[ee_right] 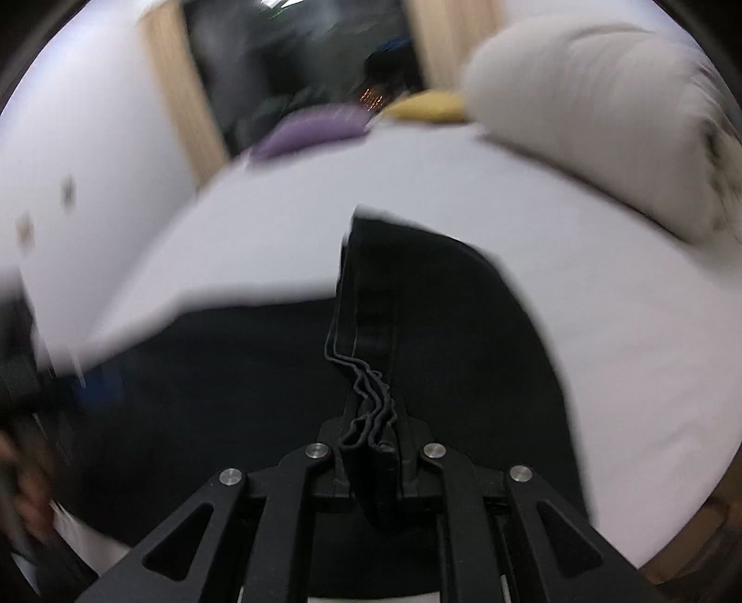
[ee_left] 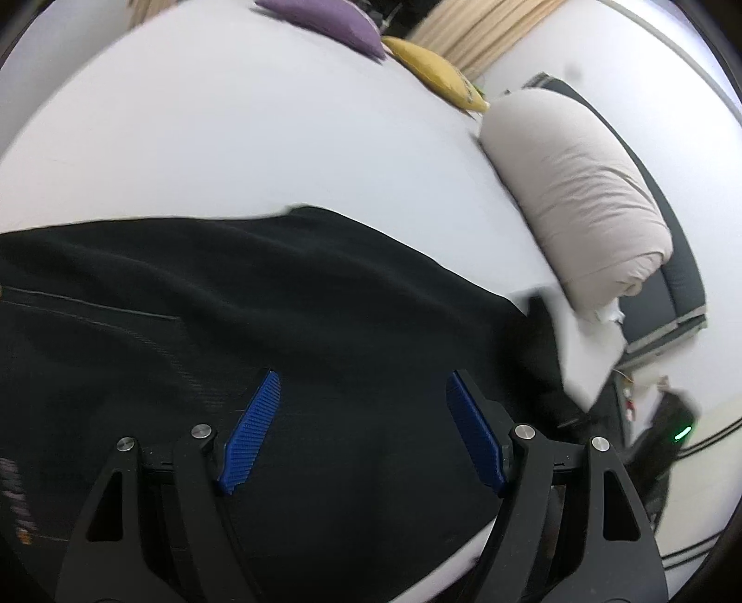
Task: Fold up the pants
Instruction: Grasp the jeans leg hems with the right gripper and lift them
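Black pants (ee_left: pixel 259 297) lie spread across the white bed (ee_left: pixel 232 139). My left gripper (ee_left: pixel 364 385) hovers just above the cloth with its blue pads (ee_left: pixel 252 426) wide apart and nothing between them: open. In the right wrist view my right gripper (ee_right: pixel 371 417) is shut on a bunched, layered edge of the pants (ee_right: pixel 371 301), which rises in a lifted fold ahead of the fingers. The rest of the pants (ee_right: pixel 222 371) lies flat on the bed (ee_right: pixel 626 348) below. The left gripper (ee_right: pixel 28 371) and a hand show as a blur at the left edge.
A rolled beige duvet (ee_left: pixel 584 195) lies along the bed's right side. A purple pillow (ee_left: pixel 324 21) and a yellow pillow (ee_left: pixel 436 69) sit at the far end. Off the bed's right edge are a dark bag with a green light (ee_left: pixel 668 431) and cables.
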`<move>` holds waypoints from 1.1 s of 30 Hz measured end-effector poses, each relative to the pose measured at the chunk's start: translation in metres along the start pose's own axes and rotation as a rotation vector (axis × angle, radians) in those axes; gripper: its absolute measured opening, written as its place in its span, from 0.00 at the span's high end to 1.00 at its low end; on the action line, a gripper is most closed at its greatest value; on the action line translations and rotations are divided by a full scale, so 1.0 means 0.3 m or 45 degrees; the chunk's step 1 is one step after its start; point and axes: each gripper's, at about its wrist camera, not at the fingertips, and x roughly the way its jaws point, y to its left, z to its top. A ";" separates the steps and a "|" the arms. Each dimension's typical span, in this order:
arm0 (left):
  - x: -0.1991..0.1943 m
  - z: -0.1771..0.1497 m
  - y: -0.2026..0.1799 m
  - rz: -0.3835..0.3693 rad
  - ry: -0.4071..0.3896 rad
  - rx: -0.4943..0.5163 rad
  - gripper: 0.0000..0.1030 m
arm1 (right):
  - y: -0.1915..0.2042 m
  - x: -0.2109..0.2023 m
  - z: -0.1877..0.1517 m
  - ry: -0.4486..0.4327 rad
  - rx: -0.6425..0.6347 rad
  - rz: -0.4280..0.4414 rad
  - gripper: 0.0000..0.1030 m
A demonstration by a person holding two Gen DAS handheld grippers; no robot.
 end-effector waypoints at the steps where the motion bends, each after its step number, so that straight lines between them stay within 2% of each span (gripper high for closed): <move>1: 0.016 0.003 -0.020 -0.016 0.022 0.010 0.29 | 0.022 0.040 -0.019 0.042 -0.014 -0.014 0.89; 5: 0.086 0.016 -0.090 -0.085 0.097 0.029 0.29 | 0.040 0.060 -0.019 0.032 -0.031 -0.066 0.89; 10: 0.221 0.069 -0.184 -0.187 0.235 -0.019 0.26 | 0.095 0.003 0.008 -0.053 -0.144 -0.100 0.89; 14: 0.344 0.105 -0.271 -0.214 0.348 -0.007 0.24 | 0.150 -0.017 0.012 -0.091 -0.198 -0.119 0.89; 16: 0.400 0.116 -0.296 -0.197 0.400 -0.004 0.24 | 0.174 -0.025 0.013 -0.103 -0.216 -0.116 0.89; 19: 0.460 0.129 -0.321 -0.218 0.444 0.003 0.25 | 0.200 -0.037 0.000 -0.118 -0.255 -0.120 0.89; 21: 0.477 0.135 -0.324 -0.237 0.452 -0.007 0.39 | 0.219 -0.041 -0.005 -0.116 -0.270 -0.110 0.89; 22: 0.495 0.143 -0.325 -0.243 0.461 -0.010 0.61 | 0.231 -0.041 -0.009 -0.116 -0.278 -0.103 0.89; 23: 0.505 0.146 -0.326 -0.228 0.473 0.001 0.76 | 0.239 -0.042 -0.013 -0.116 -0.284 -0.099 0.89; 24: 0.510 0.155 -0.325 -0.200 0.469 0.011 0.78 | 0.245 -0.043 -0.016 -0.115 -0.290 -0.101 0.89; 26: 0.498 0.167 -0.300 -0.213 0.465 0.003 0.88 | 0.256 -0.046 -0.019 -0.117 -0.296 -0.097 0.89; 29: 0.486 0.180 -0.291 -0.213 0.458 0.031 0.93 | 0.282 -0.049 -0.013 -0.118 -0.308 -0.083 0.89; 33: 0.421 0.196 -0.263 -0.205 0.430 0.082 0.94 | 0.324 -0.056 -0.007 -0.131 -0.364 -0.070 0.89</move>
